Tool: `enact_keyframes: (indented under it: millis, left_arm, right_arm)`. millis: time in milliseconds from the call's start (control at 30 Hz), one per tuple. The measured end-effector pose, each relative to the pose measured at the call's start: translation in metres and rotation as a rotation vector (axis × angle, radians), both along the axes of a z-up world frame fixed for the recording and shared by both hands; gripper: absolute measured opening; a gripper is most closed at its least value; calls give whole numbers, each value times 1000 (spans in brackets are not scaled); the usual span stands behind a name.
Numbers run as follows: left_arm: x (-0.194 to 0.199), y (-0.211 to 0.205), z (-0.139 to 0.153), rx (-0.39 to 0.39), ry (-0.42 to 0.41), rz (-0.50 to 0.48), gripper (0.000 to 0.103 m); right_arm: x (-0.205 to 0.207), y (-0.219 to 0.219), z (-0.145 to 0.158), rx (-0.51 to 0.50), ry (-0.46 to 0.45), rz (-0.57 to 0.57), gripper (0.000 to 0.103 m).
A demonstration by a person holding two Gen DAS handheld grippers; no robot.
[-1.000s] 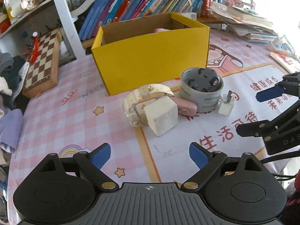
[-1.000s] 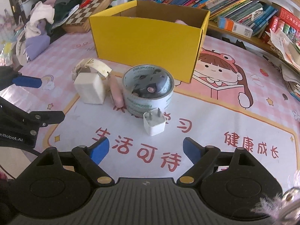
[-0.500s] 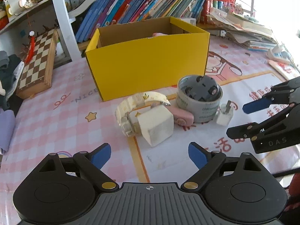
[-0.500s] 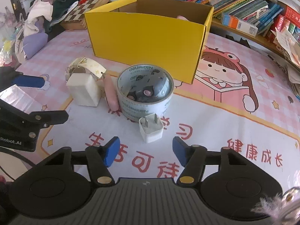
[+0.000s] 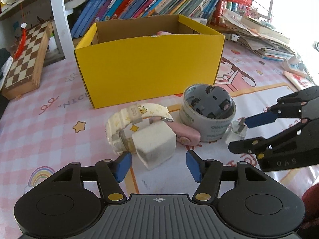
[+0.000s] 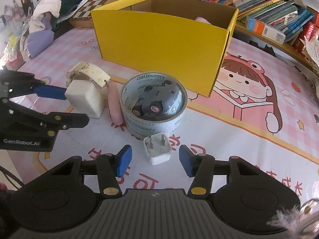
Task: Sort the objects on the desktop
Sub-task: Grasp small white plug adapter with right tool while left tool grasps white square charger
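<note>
Since each target lay between spread jaws, the left gripper (image 5: 158, 164) framed the cube (image 5: 154, 144) and the right gripper (image 6: 153, 160) the plug (image 6: 157, 149), both still on the desk (image 6: 229, 139)

My left wrist camera looks forward along my left gripper (image 5: 158, 166), low over the table, close on the white block (image 5: 154, 144). My right wrist camera looks along my right gripper (image 6: 155, 161), close on the white plug (image 6: 158, 150). Both views share the tape roll (image 5: 207, 113), the yellow box (image 5: 148, 67) and bookshelf behind
</note>
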State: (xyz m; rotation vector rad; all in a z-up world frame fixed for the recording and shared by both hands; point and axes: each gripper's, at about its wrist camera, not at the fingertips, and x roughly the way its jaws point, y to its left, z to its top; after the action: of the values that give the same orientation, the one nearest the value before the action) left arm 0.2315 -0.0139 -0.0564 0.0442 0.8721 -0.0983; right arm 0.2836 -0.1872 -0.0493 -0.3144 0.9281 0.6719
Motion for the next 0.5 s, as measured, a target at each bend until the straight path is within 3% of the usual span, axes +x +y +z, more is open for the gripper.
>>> enact_keyframes:
  millis: [267,500]
  left_arm:
    - [14,0,-7,-20,14,32,60]
    - [18,5,-12,-47,28,77,46]
  right_arm:
    - [7,2,-5,-2,11,26,45]
    - [10,1,-8,-1,28,40,33]
